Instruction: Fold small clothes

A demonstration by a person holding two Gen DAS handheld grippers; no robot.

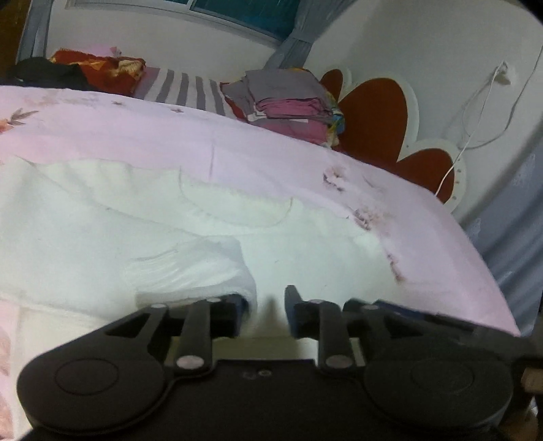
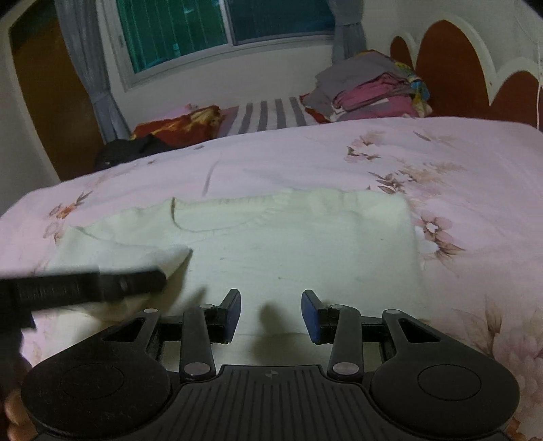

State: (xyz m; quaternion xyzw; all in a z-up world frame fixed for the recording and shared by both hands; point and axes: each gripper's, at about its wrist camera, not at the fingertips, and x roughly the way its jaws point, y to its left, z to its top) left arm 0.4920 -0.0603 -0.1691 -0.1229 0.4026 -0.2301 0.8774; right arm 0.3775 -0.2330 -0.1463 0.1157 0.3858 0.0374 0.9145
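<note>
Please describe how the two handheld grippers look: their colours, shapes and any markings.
Both are black plastic. The left gripper and the right gripper each have two round discs on the body, angled link bars with silver rivets, and two short fingers with blue pads. The right gripper's body has a ribbed plate with a small round mark. No cables or sleeves are visible.

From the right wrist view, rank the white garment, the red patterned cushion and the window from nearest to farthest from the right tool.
1. White garment: spread on the pink floral bedspread, directly ahead of the right tool.
2. Red patterned cushion: beyond the bedspread's far edge, to the left.
3. Window: on the back wall, top centre.
</note>
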